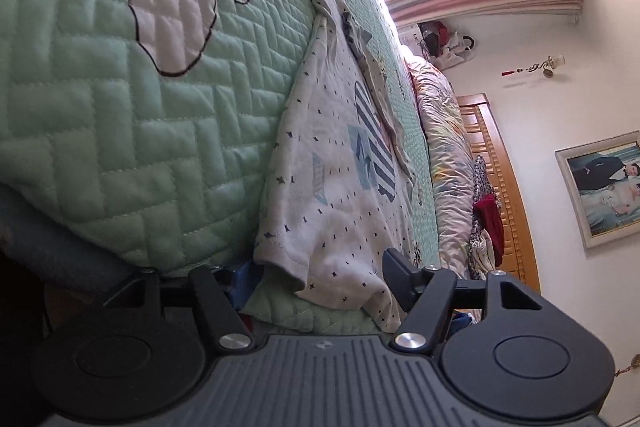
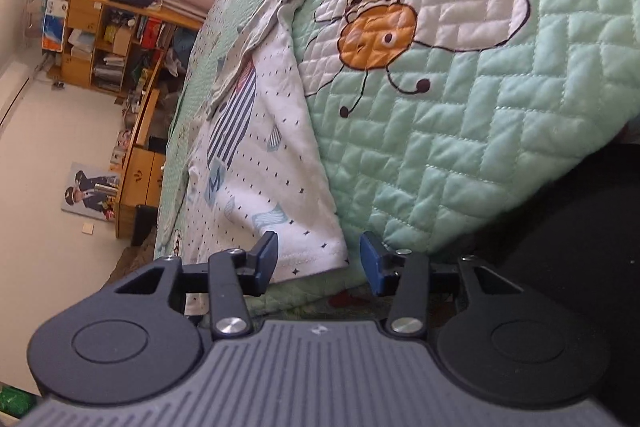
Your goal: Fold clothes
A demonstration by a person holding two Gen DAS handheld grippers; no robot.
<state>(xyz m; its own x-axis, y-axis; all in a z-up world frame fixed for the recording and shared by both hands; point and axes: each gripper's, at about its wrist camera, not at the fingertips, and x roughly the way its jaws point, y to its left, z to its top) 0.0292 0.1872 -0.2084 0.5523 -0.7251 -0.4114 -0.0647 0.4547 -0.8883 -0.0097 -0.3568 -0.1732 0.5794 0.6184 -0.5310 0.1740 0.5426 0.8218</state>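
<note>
Here, a white garment [image 1: 340, 195] with small dark dots and a striped blue print lies spread flat on the bed's green quilted cover [image 1: 120, 107], beside an embroidered bee [image 2: 376, 27]. The left gripper [image 1: 320, 275] is released, its jaws wide apart on either side of the garment's near hem corner. The right gripper [image 2: 318, 259] is likewise spread, straddling the opposite near corner [image 2: 320, 251] of the cloth at the bed's edge.
</note>
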